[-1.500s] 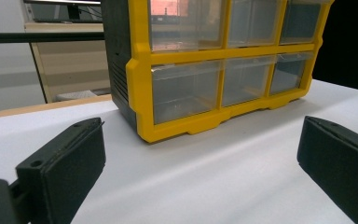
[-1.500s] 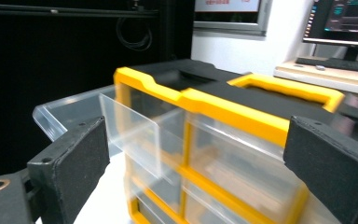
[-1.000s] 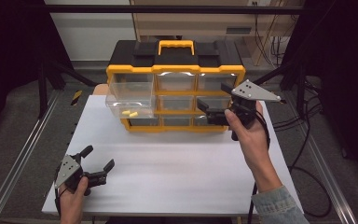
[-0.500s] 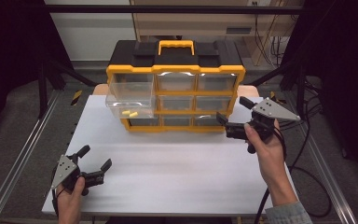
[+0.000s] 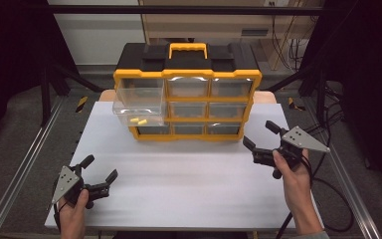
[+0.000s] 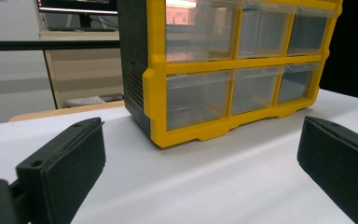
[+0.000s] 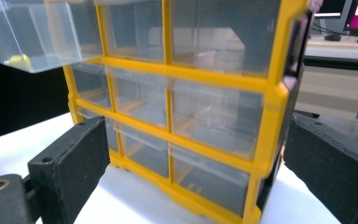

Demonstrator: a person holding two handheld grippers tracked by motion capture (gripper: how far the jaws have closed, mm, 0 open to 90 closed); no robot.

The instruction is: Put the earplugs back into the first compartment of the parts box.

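Observation:
A yellow and black drawer cabinet point(image 5: 186, 99) stands at the back middle of the white table point(image 5: 189, 194). Two clear drawers on its left column are pulled out; the lower one point(image 5: 139, 119) holds small yellow pieces point(image 5: 138, 121). My right gripper point(image 5: 258, 134) is open near the cabinet's right front corner, apart from it, with nothing in it. In the right gripper view the cabinet point(image 7: 191, 93) stands between the open gripper point(image 7: 196, 154), with a pulled-out drawer point(image 7: 32, 32) at upper left. My left gripper point(image 5: 99, 168) is open and empty at the front left. The left gripper view has the cabinet point(image 6: 223, 70) beyond the open gripper point(image 6: 200, 154).
Aluminium rails point(image 5: 25, 164) run along both sides of the table. Cables point(image 5: 328, 189) trail off the right edge. A black carry handle frame with a yellow grip point(image 5: 187, 49) tops the cabinet. Bare white tabletop lies between the two grippers.
My right gripper has drawn back from the cabinet's right drawers, moving down and to the right toward the table's edge. The left gripper has hardly shifted.

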